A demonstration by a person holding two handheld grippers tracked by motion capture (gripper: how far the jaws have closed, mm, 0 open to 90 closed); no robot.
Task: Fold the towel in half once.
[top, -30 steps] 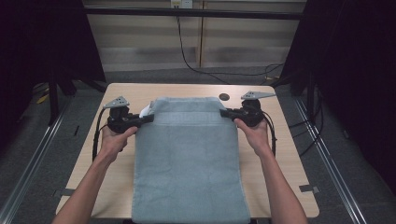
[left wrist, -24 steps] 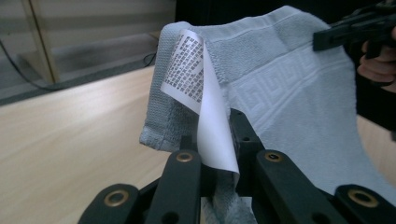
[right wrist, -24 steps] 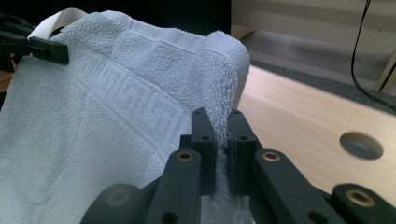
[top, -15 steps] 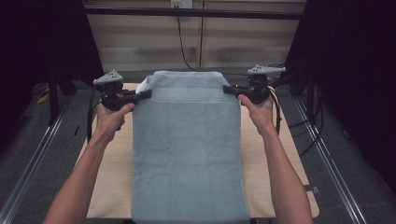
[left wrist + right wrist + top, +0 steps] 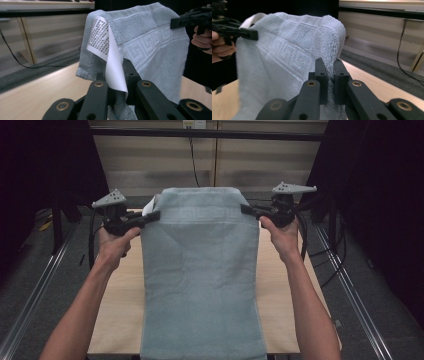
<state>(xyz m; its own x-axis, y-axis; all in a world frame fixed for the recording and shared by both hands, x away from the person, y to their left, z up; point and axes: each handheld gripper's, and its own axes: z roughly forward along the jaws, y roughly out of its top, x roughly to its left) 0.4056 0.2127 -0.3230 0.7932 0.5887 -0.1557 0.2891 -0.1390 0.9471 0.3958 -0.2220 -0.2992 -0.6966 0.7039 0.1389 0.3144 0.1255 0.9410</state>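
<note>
Across the middle of the high view runs the wooden table (image 5: 117,320), pale and flat, with dark floor and metal rails on both sides and a light panelled wall beyond it. Over the table hangs the light blue towel (image 5: 200,275), held up by its two upper corners so that its top edge stands above the far end of the table; its length drapes down toward the person, and its lower end passes out of the bottom of the picture. A woven band with a key pattern crosses the towel just under the top edge, seen plainly in both gripper views. The person's forearms come up from below on either side of the cloth. The left gripper (image 5: 152,216) is clamped on the towel's left corner, its jaws narrow with the folded cloth pinched between them. The right gripper (image 5: 246,210) grips the opposite corner the same way, jaws close together on the terry edge. Smallest of all, a white care label (image 5: 110,60) printed with dark text hangs from the left corner and curls down against the left gripper's jaws.
</note>
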